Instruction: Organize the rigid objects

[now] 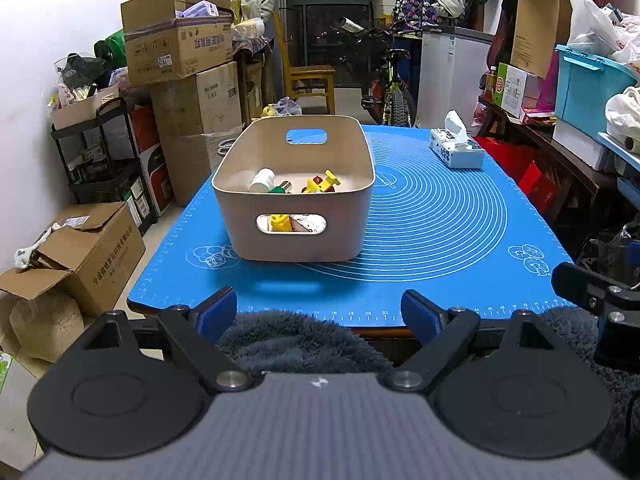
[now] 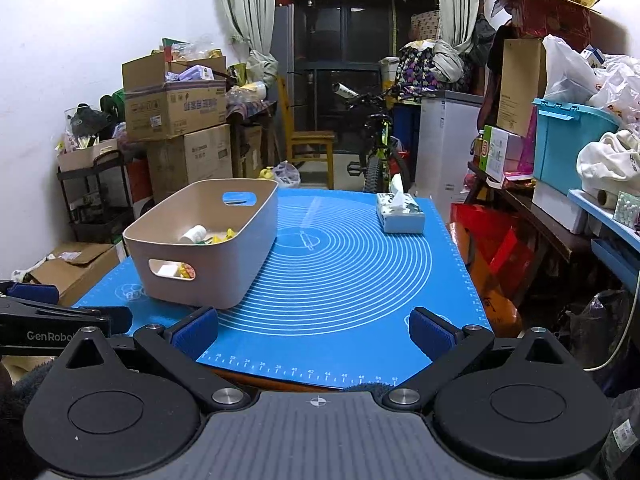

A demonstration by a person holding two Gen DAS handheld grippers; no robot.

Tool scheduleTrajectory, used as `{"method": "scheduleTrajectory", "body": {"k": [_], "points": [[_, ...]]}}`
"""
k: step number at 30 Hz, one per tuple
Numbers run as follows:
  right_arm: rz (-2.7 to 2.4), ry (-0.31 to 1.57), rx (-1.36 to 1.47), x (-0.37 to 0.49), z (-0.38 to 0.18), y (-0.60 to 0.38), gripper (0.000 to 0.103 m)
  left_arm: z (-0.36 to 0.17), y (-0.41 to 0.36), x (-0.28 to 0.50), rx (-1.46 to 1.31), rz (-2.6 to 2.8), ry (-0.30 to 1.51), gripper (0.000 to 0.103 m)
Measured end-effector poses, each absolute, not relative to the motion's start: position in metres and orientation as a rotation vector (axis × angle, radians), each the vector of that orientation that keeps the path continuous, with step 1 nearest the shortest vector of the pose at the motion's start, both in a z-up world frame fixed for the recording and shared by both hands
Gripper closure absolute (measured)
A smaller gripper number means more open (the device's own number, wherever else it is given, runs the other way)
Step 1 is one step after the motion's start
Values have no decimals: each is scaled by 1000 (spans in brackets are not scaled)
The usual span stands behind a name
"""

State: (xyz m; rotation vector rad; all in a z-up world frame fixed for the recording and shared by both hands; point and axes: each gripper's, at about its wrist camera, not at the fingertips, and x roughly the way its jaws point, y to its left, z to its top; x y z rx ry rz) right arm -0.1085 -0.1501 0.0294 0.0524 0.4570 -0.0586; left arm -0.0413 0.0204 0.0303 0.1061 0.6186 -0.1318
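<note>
Bin (image 1: 294, 236) well beyond spread, empty jaws

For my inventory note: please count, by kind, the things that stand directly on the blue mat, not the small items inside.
Beige storage bin: 1
Tissue box: 1
Total: 2
The bin holds small items such as a white bottle; they are not counted here.

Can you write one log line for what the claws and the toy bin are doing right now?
left claw: open, empty | right claw: open, empty | bin: on blue mat, toys inside | tissue box: far right
</note>
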Motion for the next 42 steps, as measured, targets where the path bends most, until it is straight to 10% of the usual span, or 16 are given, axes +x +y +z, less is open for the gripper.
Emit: {"method": "scheduleTrajectory", "body": {"k": [42], "points": [[-66, 455, 58, -106, 28, -157, 2, 32, 22, -41, 108, -132, 616, 14]]}}
